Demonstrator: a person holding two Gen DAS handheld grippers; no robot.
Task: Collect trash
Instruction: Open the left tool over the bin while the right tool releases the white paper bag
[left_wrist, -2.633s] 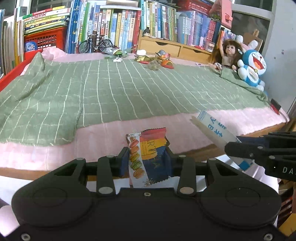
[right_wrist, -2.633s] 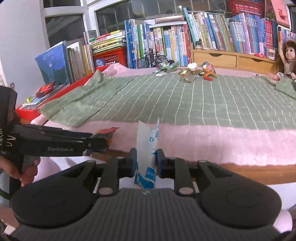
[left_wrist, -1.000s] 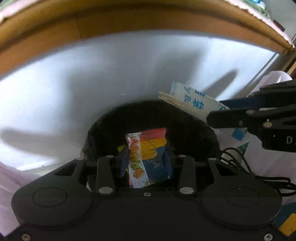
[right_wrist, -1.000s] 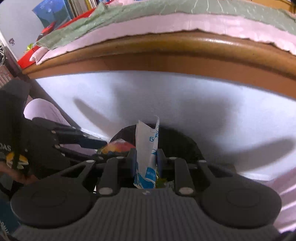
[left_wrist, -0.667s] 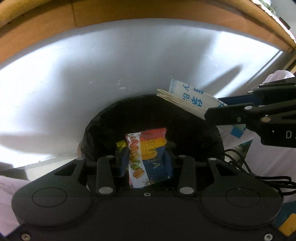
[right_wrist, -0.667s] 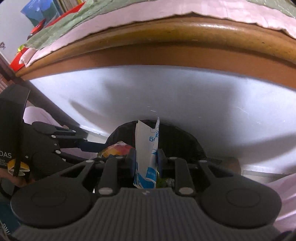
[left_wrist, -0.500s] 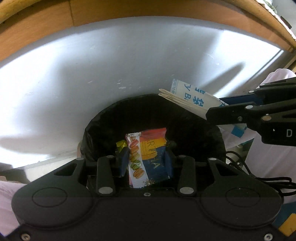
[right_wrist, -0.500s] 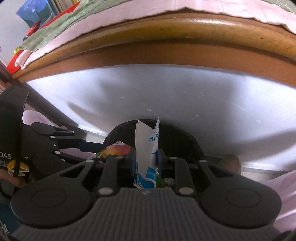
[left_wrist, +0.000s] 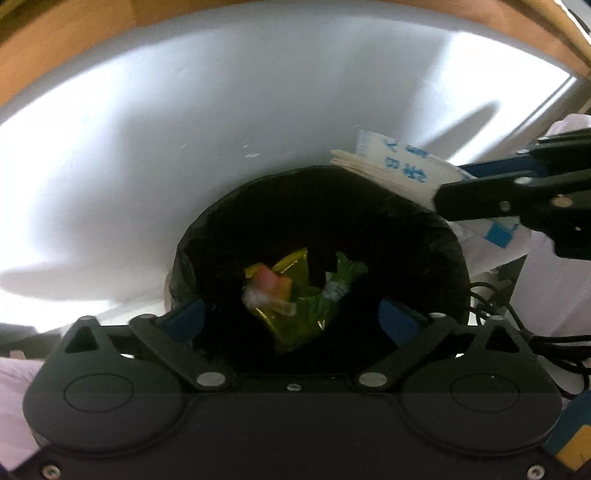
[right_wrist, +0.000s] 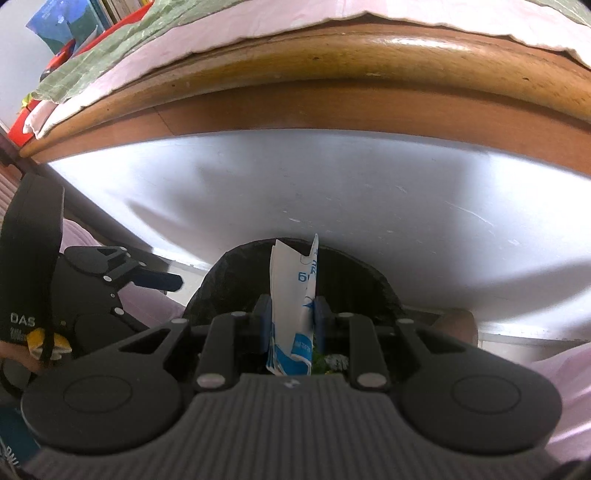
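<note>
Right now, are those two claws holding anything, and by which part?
The right gripper pinches a white-and-blue paper packet near its lower end. The left gripper, jaws opening, holds nothing above the black bin.

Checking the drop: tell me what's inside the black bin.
In the bin: crumpled wrappers, yellow, green and pink. The bin's dark floor and anything beneath the wrappers can't be seen; the left gripper covers the near side.

Left gripper (left_wrist: 291, 314), jaws opening with nothing between them, points down into black-lined bin (left_wrist: 436, 236) holding wrappers (left_wrist: 295, 299); right gripper (left_wrist: 443, 199) clamps white packet (left_wrist: 391, 162) over the rim.
</note>
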